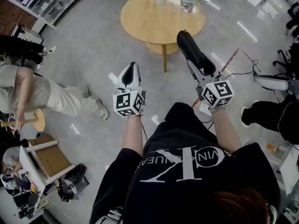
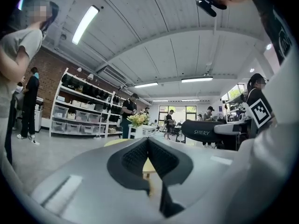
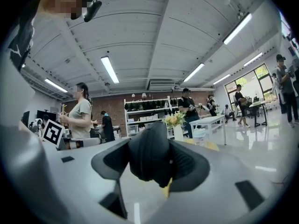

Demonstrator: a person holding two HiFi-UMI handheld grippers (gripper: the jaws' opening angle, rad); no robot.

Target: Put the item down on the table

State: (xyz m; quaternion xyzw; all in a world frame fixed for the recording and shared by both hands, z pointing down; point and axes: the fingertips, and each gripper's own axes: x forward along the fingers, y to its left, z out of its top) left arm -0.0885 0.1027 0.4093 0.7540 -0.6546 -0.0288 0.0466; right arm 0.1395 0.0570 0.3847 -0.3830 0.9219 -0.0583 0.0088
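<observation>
One black item (image 1: 194, 50), long axis pointing at round table (image 1: 162, 14), pinched in right gripper (image 3: 154, 164). Left gripper (image 1: 131, 71), short of table, pressed together, empty.

The right tool (image 3: 154, 164) has its jaws closed on a black item (image 3: 147, 150), a rounded lump that fills the gap between them. Beyond it, a vase (image 3: 178, 132) of flowers (image 3: 174, 120) stands on a yellow counter (image 3: 208, 145). Shelves (image 3: 145, 111) line a brick wall (image 3: 114, 112).

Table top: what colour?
Light, natural-wood tan. The round table shows best in the head view.
</observation>
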